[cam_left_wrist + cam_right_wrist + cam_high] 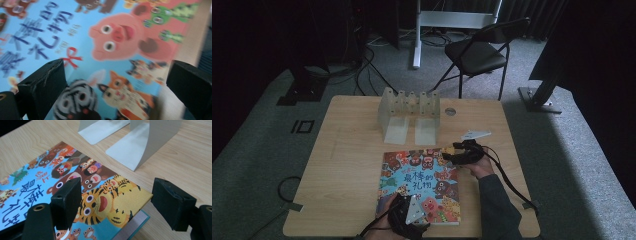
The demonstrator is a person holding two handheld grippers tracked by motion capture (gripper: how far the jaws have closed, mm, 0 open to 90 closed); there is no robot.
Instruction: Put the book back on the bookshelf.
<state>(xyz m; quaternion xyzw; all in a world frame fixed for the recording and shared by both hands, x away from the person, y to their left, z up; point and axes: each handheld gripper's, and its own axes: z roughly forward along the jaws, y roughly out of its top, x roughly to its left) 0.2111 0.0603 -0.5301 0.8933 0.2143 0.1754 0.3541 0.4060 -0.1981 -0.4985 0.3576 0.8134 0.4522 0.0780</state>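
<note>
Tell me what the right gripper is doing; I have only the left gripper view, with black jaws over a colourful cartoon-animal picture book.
Observer: The right gripper is open at the colourful picture book's tiger corner, one jaw over the cover, the other past the corner, gripping nothing.
Operator: Report what lies beyond the book.
Observer: Two pale metal bookends stand past its far edge, apart from it, on the light wooden table.
Operator: Check that corner.
Observer: In the right gripper view the front cover sits slightly raised above the teal layer beneath.
</note>
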